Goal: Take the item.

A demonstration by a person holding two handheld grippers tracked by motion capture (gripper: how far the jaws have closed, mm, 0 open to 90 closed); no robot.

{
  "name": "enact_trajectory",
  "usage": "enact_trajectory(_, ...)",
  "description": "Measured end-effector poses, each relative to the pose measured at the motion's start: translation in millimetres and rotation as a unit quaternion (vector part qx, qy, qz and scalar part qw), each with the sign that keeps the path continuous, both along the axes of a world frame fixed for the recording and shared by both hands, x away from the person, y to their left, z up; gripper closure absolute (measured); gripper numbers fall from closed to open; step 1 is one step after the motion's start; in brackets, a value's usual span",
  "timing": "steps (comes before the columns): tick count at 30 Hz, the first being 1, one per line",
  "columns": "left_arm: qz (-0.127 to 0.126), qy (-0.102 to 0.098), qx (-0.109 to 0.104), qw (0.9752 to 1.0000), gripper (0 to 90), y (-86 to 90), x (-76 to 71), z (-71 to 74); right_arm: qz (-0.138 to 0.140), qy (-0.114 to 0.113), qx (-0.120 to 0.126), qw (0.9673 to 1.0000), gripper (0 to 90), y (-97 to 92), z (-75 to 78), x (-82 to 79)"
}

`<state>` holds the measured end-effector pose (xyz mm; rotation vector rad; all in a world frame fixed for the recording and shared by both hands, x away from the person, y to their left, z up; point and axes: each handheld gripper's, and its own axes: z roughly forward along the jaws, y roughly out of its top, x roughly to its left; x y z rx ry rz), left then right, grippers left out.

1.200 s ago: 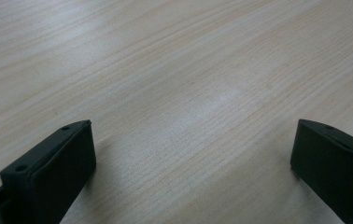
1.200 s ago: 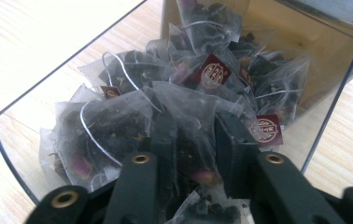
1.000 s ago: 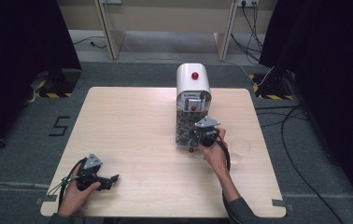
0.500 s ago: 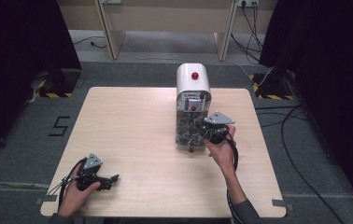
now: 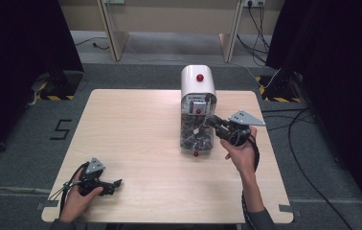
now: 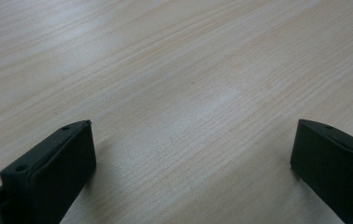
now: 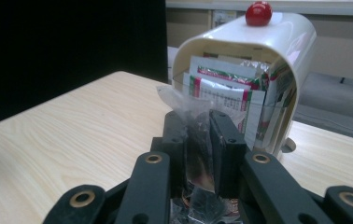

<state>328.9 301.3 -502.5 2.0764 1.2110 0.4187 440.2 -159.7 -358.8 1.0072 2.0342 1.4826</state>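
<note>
Sachet: a clear plastic sachet point(image 7: 198, 135) with dark contents, pinched upright in the right gripper point(image 7: 198, 154) just in front of the dispenser's open mouth, clear of the desk.
Dispenser: a white, round-topped dispenser point(image 5: 197, 86) with a red knob point(image 7: 258, 12), standing toward the far side of the desk point(image 5: 136, 134); more packets point(image 7: 221, 88) are stacked inside it.
Right fingers: closed tight on the sachet, whose crinkled top edge stands above the fingers point(image 7: 226, 154).
Left gripper: the left gripper point(image 5: 103, 183) rests low at the near left corner, well apart from the dispenser.
Left fingers: spread wide over bare wood, holding nothing.
Risk, slip: the film looks slick and thin; a quick pull may let it slide out.
Risk, snag: neighbouring packets sit close behind and could be dragged out along with it.
Risk, tip: a sideways tug might rock the dispenser.
</note>
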Motion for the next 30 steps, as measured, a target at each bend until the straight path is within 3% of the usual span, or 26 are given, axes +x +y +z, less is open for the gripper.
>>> enact_trajectory(10, 0.0, 0.0, 0.0, 1.0, 0.0, 0.0, 0.0, 0.0, 0.003, 0.001, 0.038, 0.9993, 78.6, -25.4, 9.9, -7.3)
enact_trajectory(30, 0.0, 0.0, 0.0, 1.0, 0.0, 0.0, 0.0, 0.0, -0.037, 0.003, 0.03, 0.9989, 78.6, -82.0, 15.1, -28.6)
